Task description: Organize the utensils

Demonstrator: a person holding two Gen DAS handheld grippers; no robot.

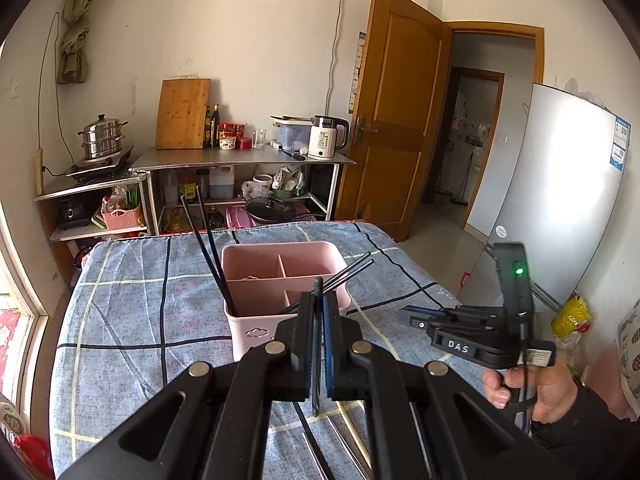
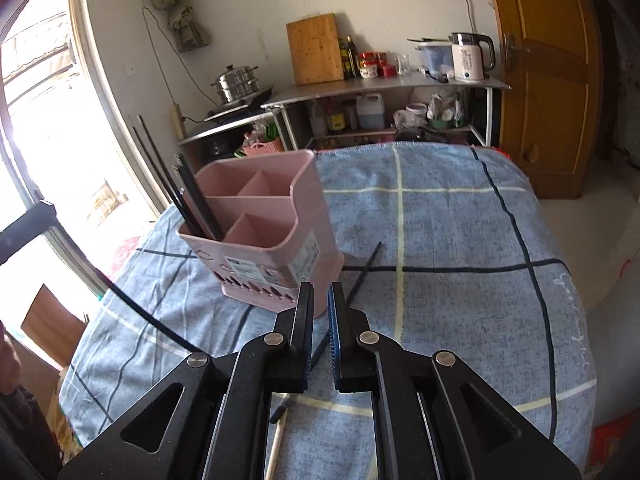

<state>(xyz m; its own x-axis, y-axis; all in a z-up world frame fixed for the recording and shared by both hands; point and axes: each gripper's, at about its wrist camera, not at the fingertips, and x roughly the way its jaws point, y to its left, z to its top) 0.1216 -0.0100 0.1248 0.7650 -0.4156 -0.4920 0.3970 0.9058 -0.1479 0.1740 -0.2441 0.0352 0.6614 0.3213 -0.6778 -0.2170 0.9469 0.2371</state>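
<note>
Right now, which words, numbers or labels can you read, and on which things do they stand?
"DAS": white letters on the black right gripper.
"55": display of the white electric kettle.
Stickers on the pink plastic utensil holder and the silver fridge: too small to read.

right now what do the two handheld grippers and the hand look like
Both are black plastic. The left gripper and right gripper have blue ribbed pads and silver round pivot pins. In the left view the right one shows a white DAS label, green light and black cable; its hand wears a dark sleeve.
</note>
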